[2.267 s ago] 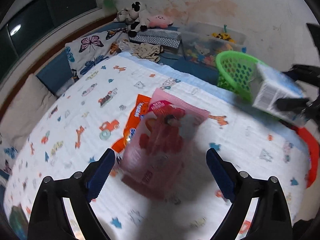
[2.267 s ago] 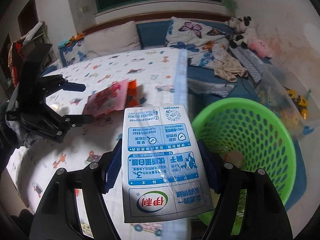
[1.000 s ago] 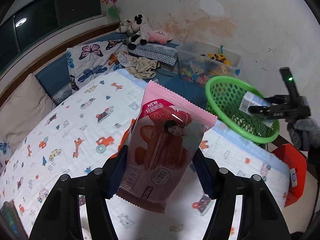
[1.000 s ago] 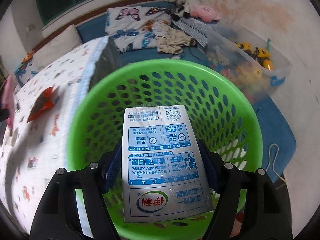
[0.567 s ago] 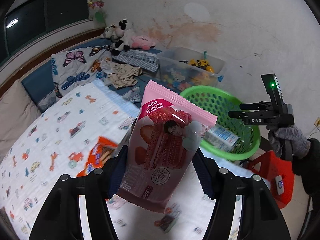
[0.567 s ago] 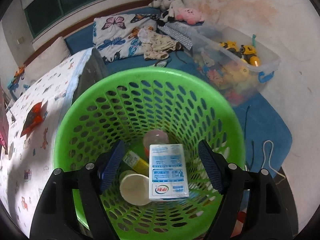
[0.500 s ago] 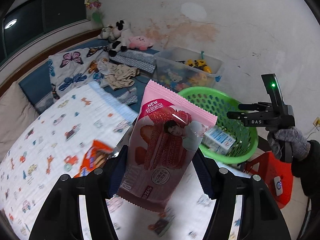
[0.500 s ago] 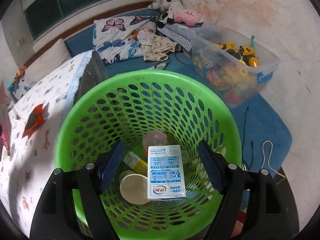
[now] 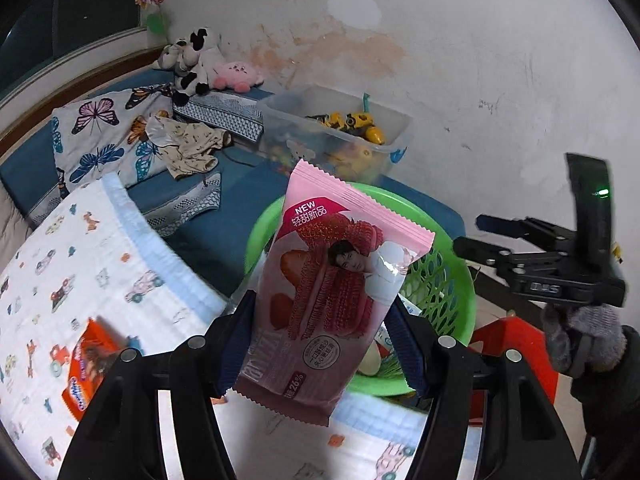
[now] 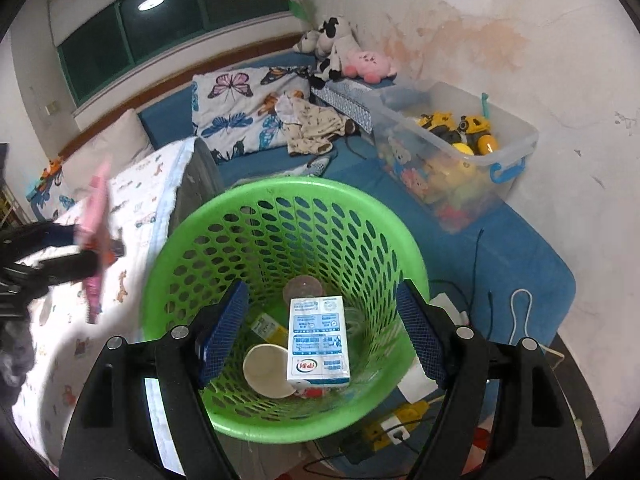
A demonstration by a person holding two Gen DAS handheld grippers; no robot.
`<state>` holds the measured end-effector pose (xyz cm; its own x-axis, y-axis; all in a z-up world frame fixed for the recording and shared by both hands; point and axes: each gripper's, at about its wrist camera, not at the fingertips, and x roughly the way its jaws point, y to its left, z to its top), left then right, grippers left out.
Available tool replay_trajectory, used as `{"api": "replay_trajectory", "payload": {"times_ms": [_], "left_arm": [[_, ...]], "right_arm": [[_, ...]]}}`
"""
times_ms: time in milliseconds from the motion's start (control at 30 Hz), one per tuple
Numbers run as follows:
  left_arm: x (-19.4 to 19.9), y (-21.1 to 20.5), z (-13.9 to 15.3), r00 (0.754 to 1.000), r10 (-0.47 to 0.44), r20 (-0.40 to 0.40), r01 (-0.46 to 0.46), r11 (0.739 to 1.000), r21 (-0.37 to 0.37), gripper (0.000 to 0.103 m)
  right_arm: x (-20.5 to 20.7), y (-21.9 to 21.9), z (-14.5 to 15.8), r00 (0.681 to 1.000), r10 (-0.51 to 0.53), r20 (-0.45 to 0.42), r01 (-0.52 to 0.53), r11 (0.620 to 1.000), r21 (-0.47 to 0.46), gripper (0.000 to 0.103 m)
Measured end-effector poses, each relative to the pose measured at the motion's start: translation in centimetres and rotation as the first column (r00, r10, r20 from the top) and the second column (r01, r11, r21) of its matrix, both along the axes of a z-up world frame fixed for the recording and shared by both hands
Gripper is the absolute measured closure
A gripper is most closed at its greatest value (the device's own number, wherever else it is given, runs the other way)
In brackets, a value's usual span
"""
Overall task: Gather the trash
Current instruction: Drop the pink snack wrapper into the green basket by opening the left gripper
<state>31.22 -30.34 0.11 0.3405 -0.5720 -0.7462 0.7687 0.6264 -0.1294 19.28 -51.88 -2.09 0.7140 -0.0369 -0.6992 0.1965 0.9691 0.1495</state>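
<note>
In the left wrist view, the left gripper [image 9: 320, 344] has its fingers clamped on a pink snack packet [image 9: 332, 292], held upright between the blue pads. Behind the packet, at the far right edge of the bed [image 9: 104, 264], sits the green basket [image 9: 452, 280]. The packet is not yet over the basket's opening, so this piece is in transit, not delivered. Near the left, an orange wrapper [image 9: 86, 368] lies on the patterned bed cover, untouched; it looks like the next piece to fetch. At the right, the right gripper [image 9: 480, 236] hangs beside the basket, its fingers apart with nothing between them.

In the right wrist view, the right gripper's fingers stand wide and empty above the basket. A milk carton [image 10: 318, 344] lies flat inside on the bottom, just beside a white round cup [image 10: 266, 368] and a yellow-labelled item, with a clear cup at the far side. So several pieces are already collected. At the left edge the pink packet shows edge-on in the left gripper, near the basket rim.

By my judgement the task is past halfway: one drop pending, one wrapper left.
</note>
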Motion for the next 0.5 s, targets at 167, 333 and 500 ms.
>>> {"api": "replay_trajectory", "payload": {"times_ms": [167,333,500], "left_arm": [[0.0,-2.2,-1.0,1.0,-0.004,-0.023,0.004,1.0,0.02,0.035],[-0.2,-3.7,-1.5,0.999,-0.011,-0.049,0.012,1.0,0.015,0.021],[-0.6,-3.3,-1.3,0.999,-0.004,-0.037,0.005,1.0,0.015,0.019]], "right_arm": [[-0.9,-0.5,0.5,1.0,-0.003,0.015,0.003,1.0,0.001,0.026],[-1.5,-0.8,0.4,1.0,-0.004,0.019,0.004,1.0,0.015,0.026],[-1.7,-0.7,0.4,1.0,-0.001,0.021,0.001,1.0,0.016,0.026]]}}
